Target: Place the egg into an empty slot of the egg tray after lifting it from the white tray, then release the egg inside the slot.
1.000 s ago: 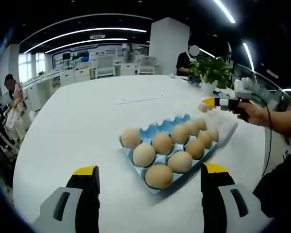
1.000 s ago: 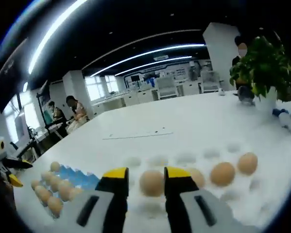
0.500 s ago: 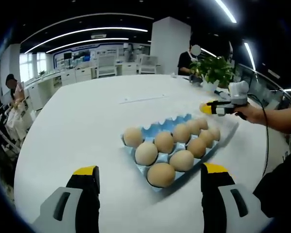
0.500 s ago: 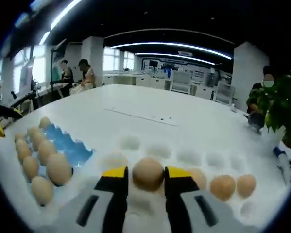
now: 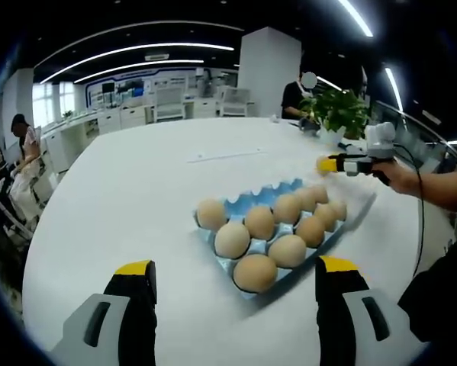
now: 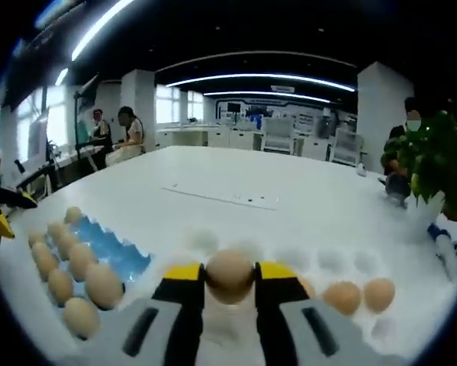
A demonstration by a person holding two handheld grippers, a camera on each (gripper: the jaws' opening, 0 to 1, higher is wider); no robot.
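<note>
In the right gripper view my right gripper (image 6: 230,271) is shut on a tan egg (image 6: 230,280), held just above the white tray (image 6: 331,261), where two more eggs (image 6: 350,296) lie. The blue egg tray (image 6: 112,245) lies to the left, with several eggs along its near side and bare blue slots behind. In the left gripper view my left gripper (image 5: 236,267) stands open over the table in front of the blue egg tray (image 5: 274,194). The right gripper (image 5: 344,162) shows beyond that tray, held by a hand (image 5: 400,177).
A potted plant (image 6: 434,164) stands past the white tray on the round white table (image 5: 136,191). A thin strip (image 6: 220,197) lies mid-table. People sit or stand at the room's edges. The left gripper's yellow tip (image 6: 1,226) shows at the far left.
My right gripper's jaws have closed on the egg and raised it a little off the white tray. The left gripper has stayed open and nearly still.
</note>
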